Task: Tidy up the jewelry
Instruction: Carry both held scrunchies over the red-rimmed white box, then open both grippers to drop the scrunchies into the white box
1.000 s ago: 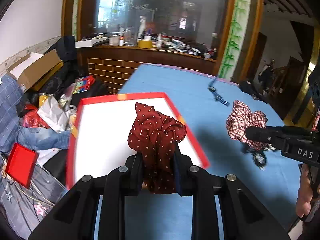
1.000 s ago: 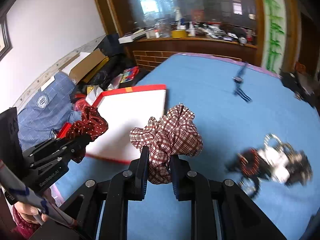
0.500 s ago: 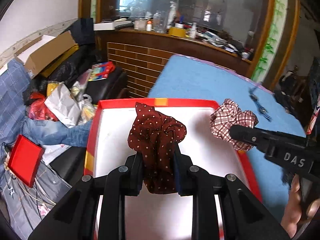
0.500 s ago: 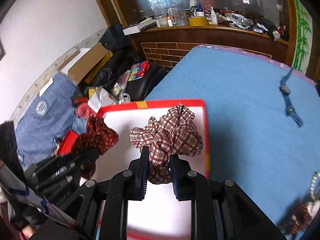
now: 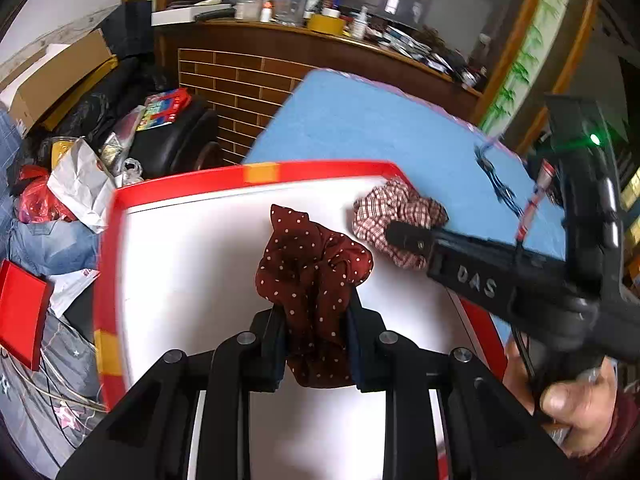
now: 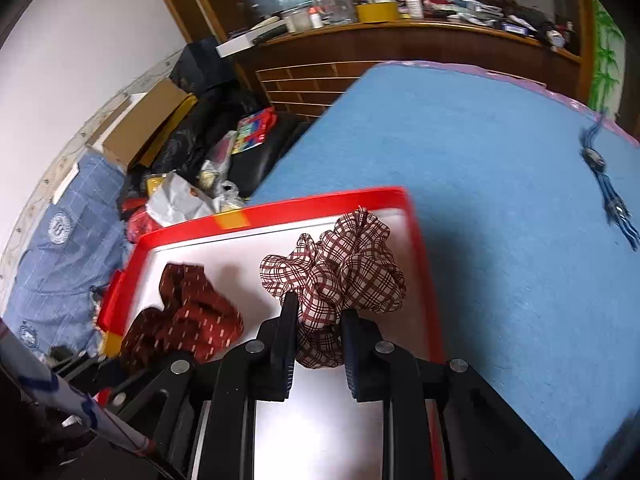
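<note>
My left gripper [image 5: 316,344] is clamped on a dark red polka-dot fabric scrunchie [image 5: 312,268] over the red-rimmed white tray [image 5: 180,264]. My right gripper [image 6: 318,344] pinches a maroon-and-white plaid scrunchie [image 6: 340,268]. A blue beaded strand [image 6: 608,192] lies at two o'clock on the blue cloth [image 6: 500,200].

My left gripper [image 5: 316,344] is black and pinches a dark red scrunchie [image 5: 314,268] with white dots; my right gripper [image 6: 318,340], black too, pinches a red-and-white plaid scrunchie [image 6: 340,268]. Beneath both, the tray [image 5: 256,172] is white with a red rim, on a blue cloth [image 6: 500,200]
</note>
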Motion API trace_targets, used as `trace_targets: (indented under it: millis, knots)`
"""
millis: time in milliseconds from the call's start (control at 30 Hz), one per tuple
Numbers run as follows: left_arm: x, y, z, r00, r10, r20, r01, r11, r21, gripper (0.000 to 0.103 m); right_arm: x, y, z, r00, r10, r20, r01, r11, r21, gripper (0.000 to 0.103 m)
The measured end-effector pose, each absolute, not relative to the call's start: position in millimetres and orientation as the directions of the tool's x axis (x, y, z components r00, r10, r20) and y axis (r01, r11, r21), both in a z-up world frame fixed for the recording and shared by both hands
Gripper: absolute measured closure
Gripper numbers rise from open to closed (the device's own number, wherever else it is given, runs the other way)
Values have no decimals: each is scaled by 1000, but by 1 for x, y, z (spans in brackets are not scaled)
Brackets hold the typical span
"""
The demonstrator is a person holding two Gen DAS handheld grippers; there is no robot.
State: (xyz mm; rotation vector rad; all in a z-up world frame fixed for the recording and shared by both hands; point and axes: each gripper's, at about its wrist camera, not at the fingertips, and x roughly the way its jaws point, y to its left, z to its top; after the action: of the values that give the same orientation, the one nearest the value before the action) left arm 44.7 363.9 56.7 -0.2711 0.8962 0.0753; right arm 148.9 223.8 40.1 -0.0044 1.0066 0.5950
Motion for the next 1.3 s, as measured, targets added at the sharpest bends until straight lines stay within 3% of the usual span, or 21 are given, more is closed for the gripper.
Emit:
trace_targets:
  millis: [400,533,700,900,1067,1233,1300]
  knots:
    - [-48,282,52,631,-278,-724,-7,931,-364,79,75,194,61,330,538,-776,-586,761,278,82]
    - [-67,256,55,628,-314,-712,82,937,-341,79,59,183,65,327,540,-775,-602,752,269,82]
    - [-65,263,60,644,-231,-730,2,954,-300,79,58,159,58,352,512,-784,-571,781,254,82]
    - [-43,284,57,630,-41,-776,-150,973,-173,79,67,148,50,342,492,-800,-537,802,264,82]
    - [-29,305,49,581,-28,-813,-217,958,-188,79,71,157,41,314,497,-809,-539,795,278,79]
    - [-20,314,48,579,-16,-815,-229,957,-181,79,73,158,31,385,419,-822,-521,834,181,80]
    - [-13,316,50,593,43,-804,-239,963,-125,79,80,151,26,392,394,-831,-489,855,174,80]
